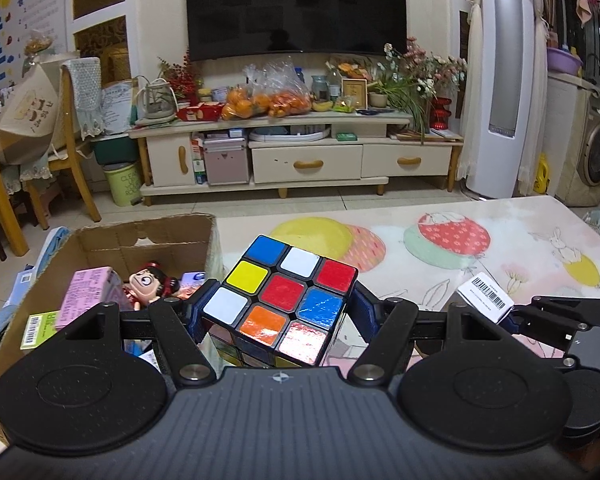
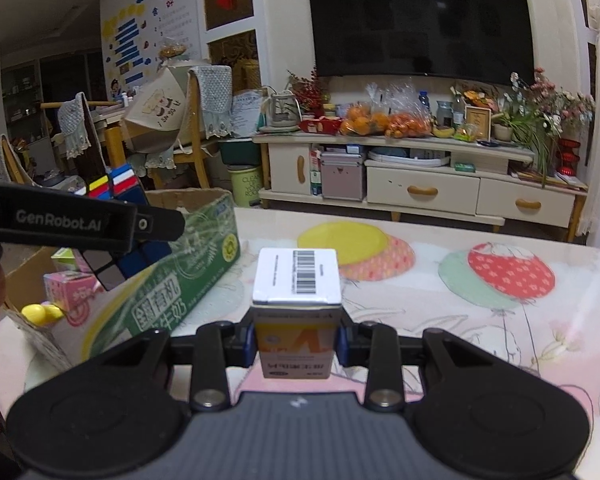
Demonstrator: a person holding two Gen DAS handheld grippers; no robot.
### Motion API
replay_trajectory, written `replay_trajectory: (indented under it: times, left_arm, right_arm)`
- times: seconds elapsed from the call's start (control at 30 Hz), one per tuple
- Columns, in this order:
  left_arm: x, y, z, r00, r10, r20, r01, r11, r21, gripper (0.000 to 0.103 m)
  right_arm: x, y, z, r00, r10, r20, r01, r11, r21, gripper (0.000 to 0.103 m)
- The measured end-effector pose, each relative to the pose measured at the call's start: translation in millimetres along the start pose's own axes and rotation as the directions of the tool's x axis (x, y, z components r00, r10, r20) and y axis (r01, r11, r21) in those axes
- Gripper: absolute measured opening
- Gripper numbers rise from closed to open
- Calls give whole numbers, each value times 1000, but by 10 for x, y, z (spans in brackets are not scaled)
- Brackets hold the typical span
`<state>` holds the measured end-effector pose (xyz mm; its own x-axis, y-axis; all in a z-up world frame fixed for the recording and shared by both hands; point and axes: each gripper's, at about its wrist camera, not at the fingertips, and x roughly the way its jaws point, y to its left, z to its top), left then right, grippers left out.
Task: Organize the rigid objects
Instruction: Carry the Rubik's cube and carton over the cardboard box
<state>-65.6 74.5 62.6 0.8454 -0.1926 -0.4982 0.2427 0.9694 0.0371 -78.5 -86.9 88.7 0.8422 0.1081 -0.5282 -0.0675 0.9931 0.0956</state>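
Observation:
My left gripper (image 1: 278, 312) is shut on a Rubik's cube (image 1: 280, 300) and holds it above the table, just right of the open cardboard box (image 1: 152, 232). The cube and left gripper also show in the right wrist view (image 2: 116, 256), over the box. My right gripper (image 2: 296, 340) is shut on a small white and orange carton with a barcode (image 2: 297, 276), held upright above the table. That carton shows in the left wrist view (image 1: 485, 295) to the right. The box holds a pink carton (image 1: 88, 292), a doll (image 1: 150, 286) and other small packs.
The table has a cartoon balloon cover (image 2: 460, 280). The green printed box wall (image 2: 172, 280) stands left of my right gripper. A TV stand (image 1: 300, 152) with oranges, flowers and a TV is beyond the table. Chairs (image 1: 72, 140) stand at far left.

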Motion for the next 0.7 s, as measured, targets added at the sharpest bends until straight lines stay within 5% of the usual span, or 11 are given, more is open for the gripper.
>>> replay_trajectory:
  times: [0.7]
  left_arm:
    - [-197, 711, -182, 989, 120, -84, -134, 974, -181, 84]
  right_arm:
    - [192, 498, 282, 991, 130, 39, -126, 989, -75, 34]
